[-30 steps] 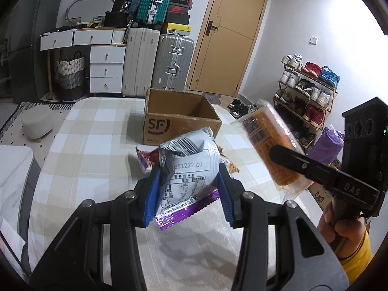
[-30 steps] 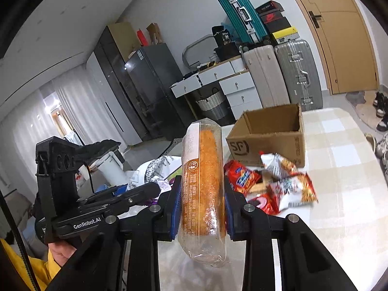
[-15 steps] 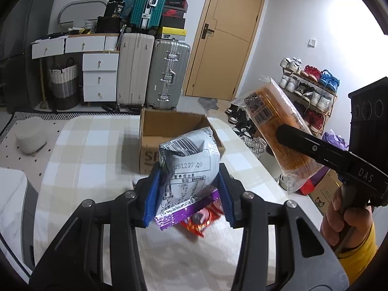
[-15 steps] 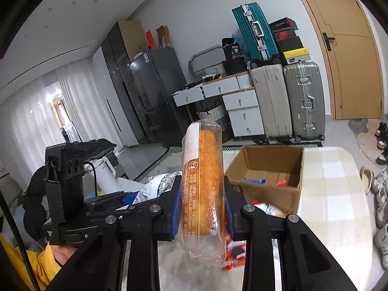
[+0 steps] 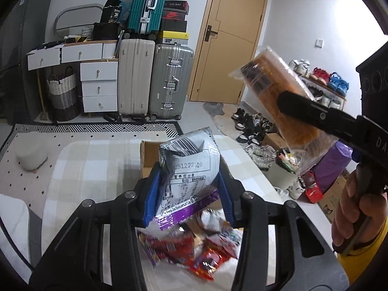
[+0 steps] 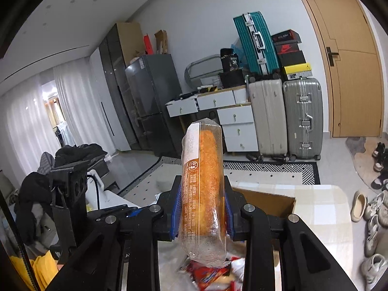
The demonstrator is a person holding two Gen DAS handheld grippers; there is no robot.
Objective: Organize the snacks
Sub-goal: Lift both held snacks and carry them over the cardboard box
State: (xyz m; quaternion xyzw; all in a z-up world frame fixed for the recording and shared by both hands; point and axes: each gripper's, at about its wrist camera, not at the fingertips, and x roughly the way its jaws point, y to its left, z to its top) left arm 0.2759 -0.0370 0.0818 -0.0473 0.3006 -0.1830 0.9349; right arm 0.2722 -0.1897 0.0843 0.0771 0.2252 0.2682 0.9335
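My left gripper is shut on a silver and purple snack bag and holds it in the air above the table. Behind the bag stands the open cardboard box, mostly hidden. A pile of red snack packets lies on the checked tablecloth below. My right gripper is shut on a clear-wrapped orange bread roll, held upright and high. The roll also shows in the left wrist view, up at the right. The box shows behind the right gripper.
The table's checked cloth ends at a far edge and a right edge. Beyond are suitcases, white drawers, a door and a shoe rack. A white stool stands on the floor at the left.
Both grippers have risen with their snacks still held. The box and the packets now sit lower in both views and are partly hidden behind the held snacks.
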